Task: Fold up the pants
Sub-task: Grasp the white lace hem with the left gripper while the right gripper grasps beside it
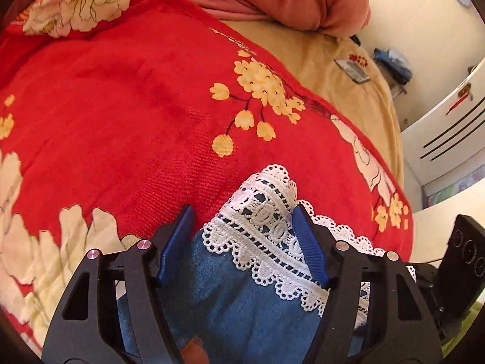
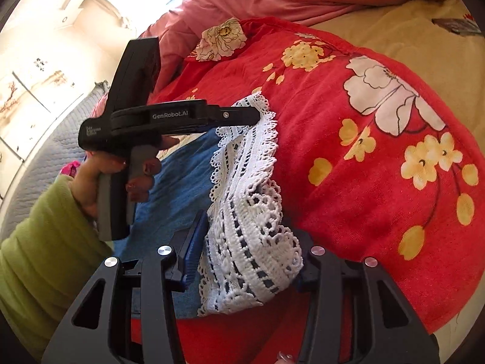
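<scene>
Denim pants (image 1: 230,312) soft, limp; lace hem (image 2: 248,251) delicate, snag-prone. My left gripper (image 1: 242,236) jaws apart around hem; right gripper (image 2: 245,261) jaws clamped on lace.

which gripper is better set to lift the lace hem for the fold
Probably right. The right hand-held gripper has the bunched lace hem filling the space between its fingers. The left hand-held gripper straddles the hem with a visible gap at one finger.
</scene>
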Demonstrator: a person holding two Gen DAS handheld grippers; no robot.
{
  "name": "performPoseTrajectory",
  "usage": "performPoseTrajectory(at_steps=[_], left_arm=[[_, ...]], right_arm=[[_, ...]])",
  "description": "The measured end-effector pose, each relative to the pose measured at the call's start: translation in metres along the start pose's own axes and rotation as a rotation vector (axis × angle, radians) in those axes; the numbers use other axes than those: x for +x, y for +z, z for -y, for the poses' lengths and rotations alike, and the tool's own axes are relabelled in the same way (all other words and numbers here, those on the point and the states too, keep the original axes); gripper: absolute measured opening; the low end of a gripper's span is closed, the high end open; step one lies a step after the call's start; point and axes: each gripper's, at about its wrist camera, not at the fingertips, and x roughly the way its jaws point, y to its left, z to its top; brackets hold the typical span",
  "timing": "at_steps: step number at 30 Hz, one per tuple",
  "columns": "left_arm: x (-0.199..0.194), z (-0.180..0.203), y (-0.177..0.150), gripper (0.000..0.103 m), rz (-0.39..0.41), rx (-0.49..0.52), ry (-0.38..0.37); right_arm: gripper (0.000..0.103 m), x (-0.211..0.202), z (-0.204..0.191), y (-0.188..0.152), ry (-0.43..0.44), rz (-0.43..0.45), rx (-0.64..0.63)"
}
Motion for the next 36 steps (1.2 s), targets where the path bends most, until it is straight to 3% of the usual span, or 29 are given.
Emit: performPoseTrajectory(at_steps=[3, 6, 8, 13, 17, 22, 27, 36], left_arm=[[-0.004, -0.009, -0.003, 0.060, 0.014, -0.026, -0.053], [-0.007, -0.008, -0.006, 0.058, 0.015, -0.026, -0.043], [-0.007, -0.001, -0.008, 0.044, 0.008, -0.008, -0.008], [-0.011, 0.003, -0.005, 0.030, -0.006, -0.038, 0.012], [-0.023, 0.005, -0.007, 0.016, 0.029, -0.020, 0.020], [-0.045, 0.005, -0.013, 0.013, 0.101, -0.013, -0.048], [-0.087, 0.002, -0.031, 0.013, 0.191, -0.008, -0.110], [-0.165, -0.036, -0.081, 0.013, 0.332, -0.105, -0.101]], right_arm=[[0.046, 0.003, 0.000, 0.002, 0.003, -0.002, 0.010], [0.046, 0.005, -0.004, 0.003, -0.011, 0.003, -0.004], [0.042, 0.005, -0.006, 0.003, -0.012, 0.006, -0.010], [0.032, 0.007, -0.004, 0.005, 0.003, 0.014, -0.003], [0.025, 0.003, -0.007, 0.004, 0.041, 0.038, -0.013], [0.021, -0.010, -0.029, 0.000, 0.111, 0.105, -0.096], [0.021, -0.019, -0.067, -0.009, 0.132, 0.117, -0.192], [0.021, -0.011, -0.152, -0.021, 0.118, 0.111, -0.404]])
